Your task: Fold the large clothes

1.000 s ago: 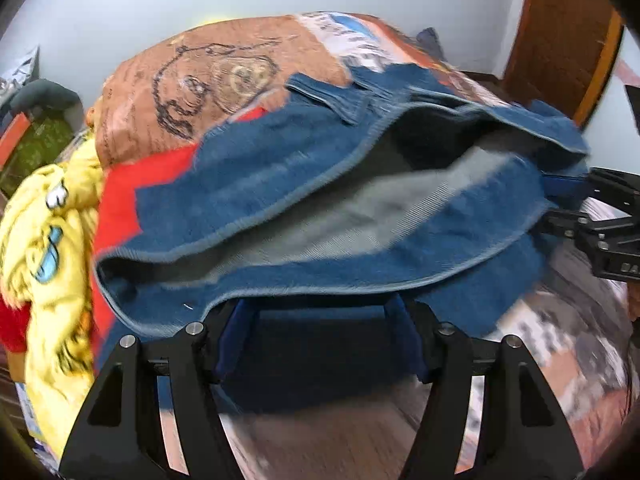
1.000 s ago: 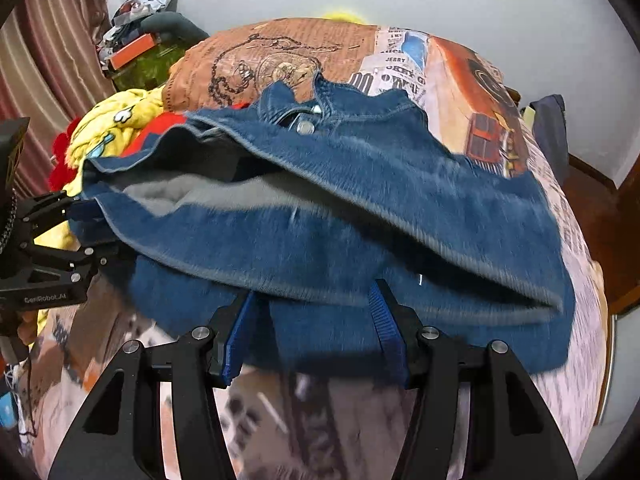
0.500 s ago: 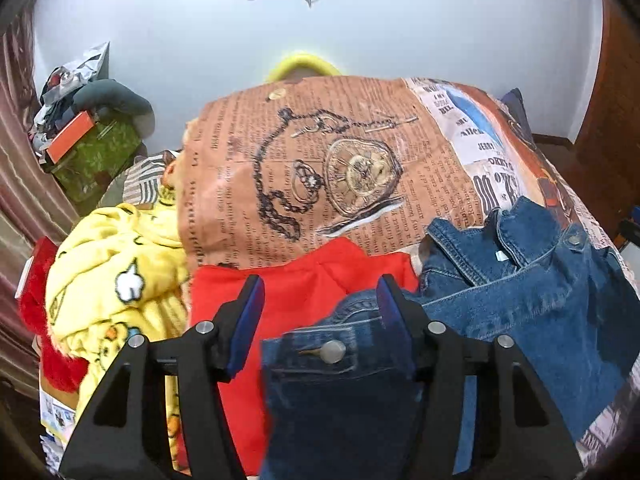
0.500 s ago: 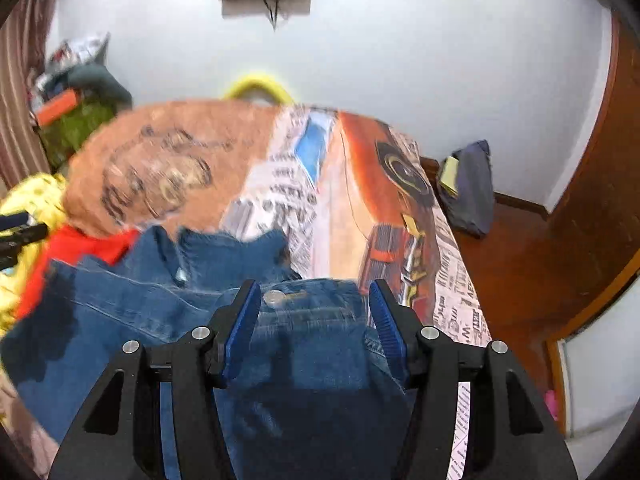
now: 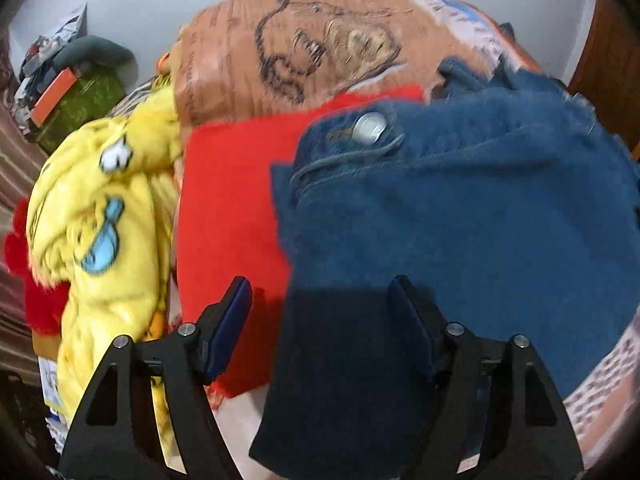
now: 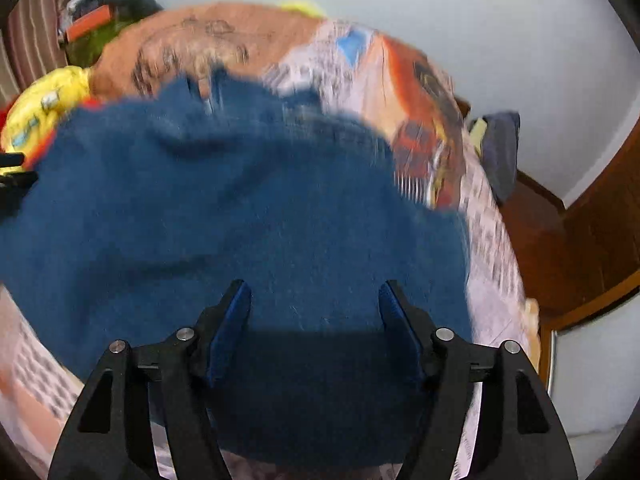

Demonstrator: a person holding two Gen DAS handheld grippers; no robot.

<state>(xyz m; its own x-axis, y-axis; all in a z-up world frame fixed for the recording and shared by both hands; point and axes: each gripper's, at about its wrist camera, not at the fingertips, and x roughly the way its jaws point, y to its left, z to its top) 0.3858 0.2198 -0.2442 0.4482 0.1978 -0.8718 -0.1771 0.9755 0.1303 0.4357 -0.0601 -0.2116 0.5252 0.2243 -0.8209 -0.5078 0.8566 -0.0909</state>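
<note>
A blue denim jacket (image 5: 460,208) lies folded on the bed, its metal button (image 5: 370,128) near the top edge. My left gripper (image 5: 318,284) hovers over the jacket's left edge, where it meets a red garment (image 5: 228,208). Its jaws are opening, and the pads stand clear of the cloth below them. In the right wrist view the same jacket (image 6: 240,208) fills the middle. My right gripper (image 6: 313,286) is above its near part. These jaws are opening too, and only flat denim lies beneath them. Both views are motion-blurred.
A yellow cartoon-print blanket (image 5: 100,208) is heaped at the bed's left side. The printed bedcover (image 5: 300,40) stretches to the white wall. A green box (image 5: 80,108) sits at the back left. A dark bag (image 6: 500,148) and a wooden door (image 6: 592,220) are on the right.
A second ago both grippers held the jacket's edge lifted. They carried it over towards the collar. Now both sets of jaws have spread and the denim lies flat, doubled over.
</note>
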